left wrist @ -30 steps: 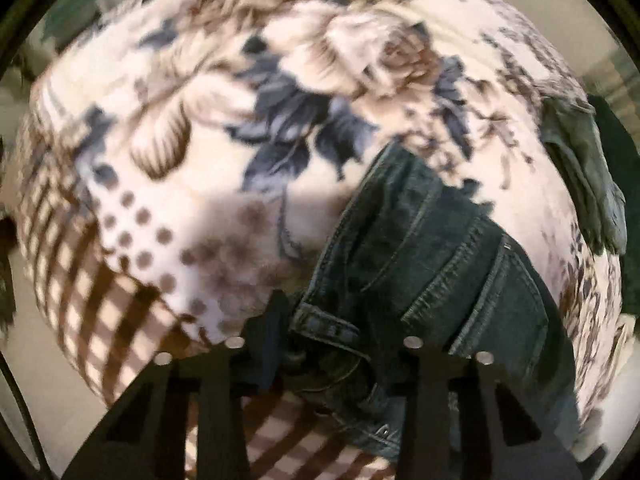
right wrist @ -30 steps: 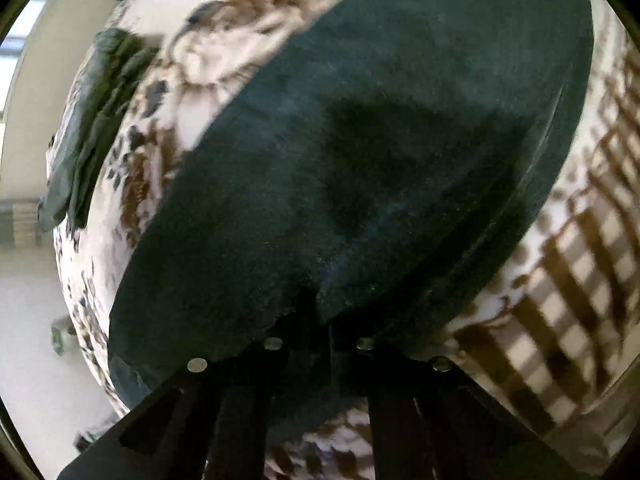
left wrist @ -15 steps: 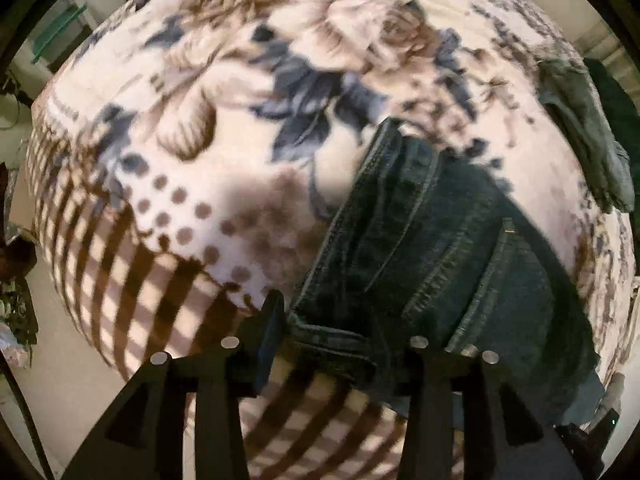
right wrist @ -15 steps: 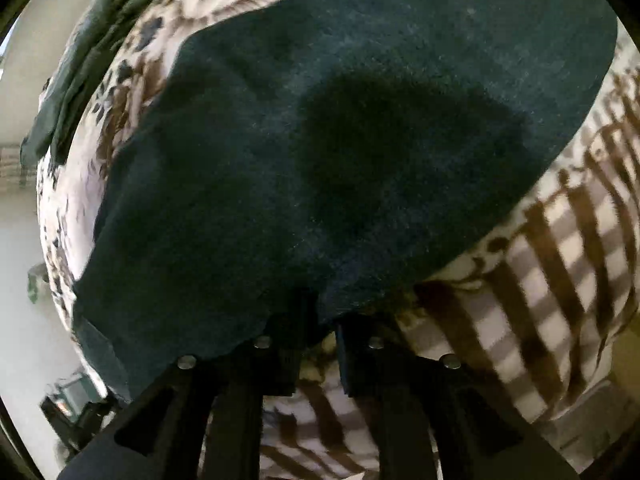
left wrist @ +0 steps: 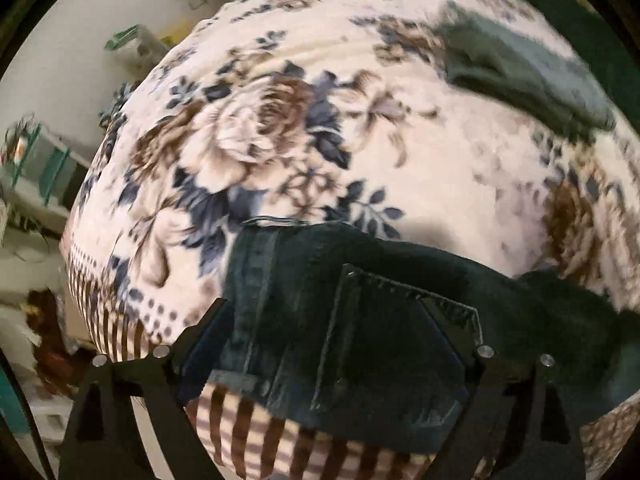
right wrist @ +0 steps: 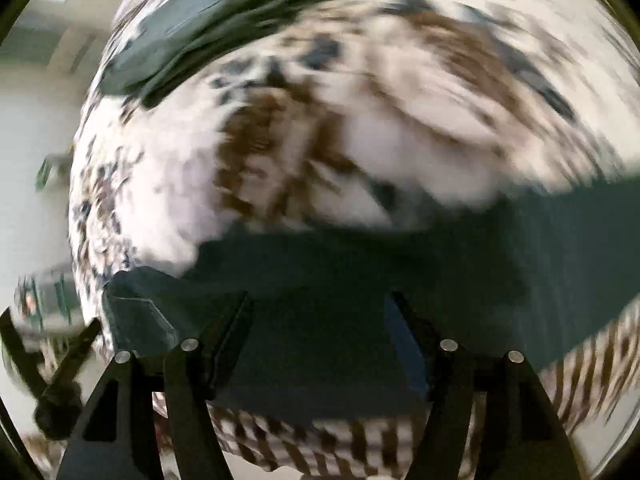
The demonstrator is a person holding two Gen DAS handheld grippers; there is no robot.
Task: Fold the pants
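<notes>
Dark blue jeans (left wrist: 360, 320) lie folded along the near edge of a floral blanket (left wrist: 280, 140), back pocket up. My left gripper (left wrist: 340, 320) is open, its fingers spread wide over the waistband and pocket. In the right wrist view, which is blurred, the jeans (right wrist: 340, 300) stretch across the lower frame. My right gripper (right wrist: 320, 320) is open above the dark denim, holding nothing.
A folded grey-green garment (left wrist: 520, 76) lies at the far right of the bed and shows in the right wrist view (right wrist: 208, 28) at top left. The blanket's striped border (left wrist: 280, 440) hangs over the near edge. Shelves and clutter (left wrist: 36, 168) stand left.
Both grippers have opened and let go of the jeans and pulled back. The jeans now lie in a shorter fold near the bed's edge.
</notes>
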